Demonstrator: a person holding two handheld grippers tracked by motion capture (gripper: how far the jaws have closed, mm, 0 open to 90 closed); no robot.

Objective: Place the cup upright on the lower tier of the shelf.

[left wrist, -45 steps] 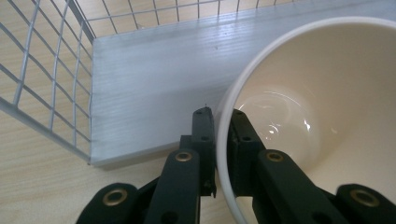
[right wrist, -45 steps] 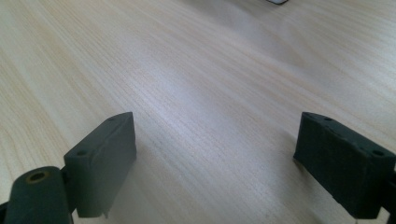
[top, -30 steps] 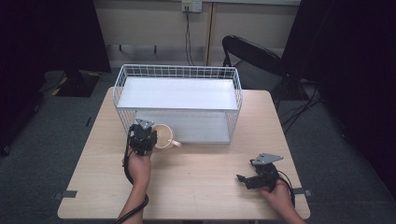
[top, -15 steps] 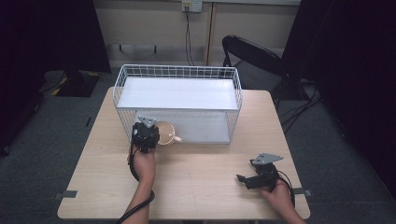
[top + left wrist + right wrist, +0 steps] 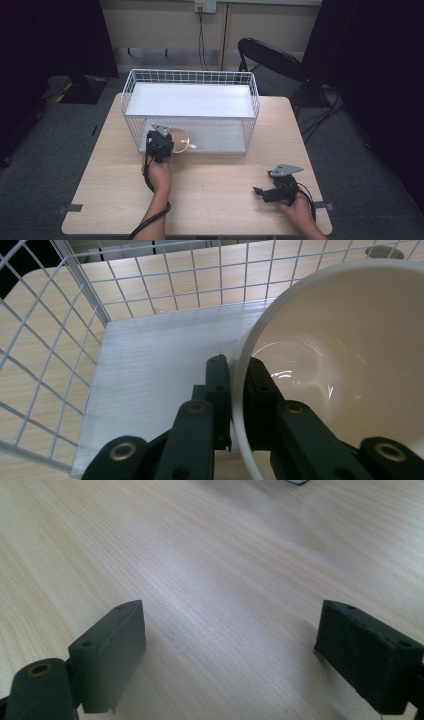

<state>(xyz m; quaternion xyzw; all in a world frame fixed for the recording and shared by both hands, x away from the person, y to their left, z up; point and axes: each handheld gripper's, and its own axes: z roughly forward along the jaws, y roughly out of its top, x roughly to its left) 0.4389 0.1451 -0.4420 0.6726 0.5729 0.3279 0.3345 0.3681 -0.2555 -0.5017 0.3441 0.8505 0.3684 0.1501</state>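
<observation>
Since the earlier frame, the left tongs (image 5: 161, 142) have carried the cream bowl (image 5: 180, 140) slightly rightward and up in the high view, toward the lower shelf (image 5: 150, 380) of the white wire basket (image 5: 192, 79). Their jaws pinch the bowl's rim, one inside and one outside, which keeps it tilted and steady while it goes in through the open front. It hangs left of centre, just over the shelf. At lower right, the right tongs (image 5: 235, 655) hover spread and empty over the desk (image 5: 215, 200), out of the way.
</observation>
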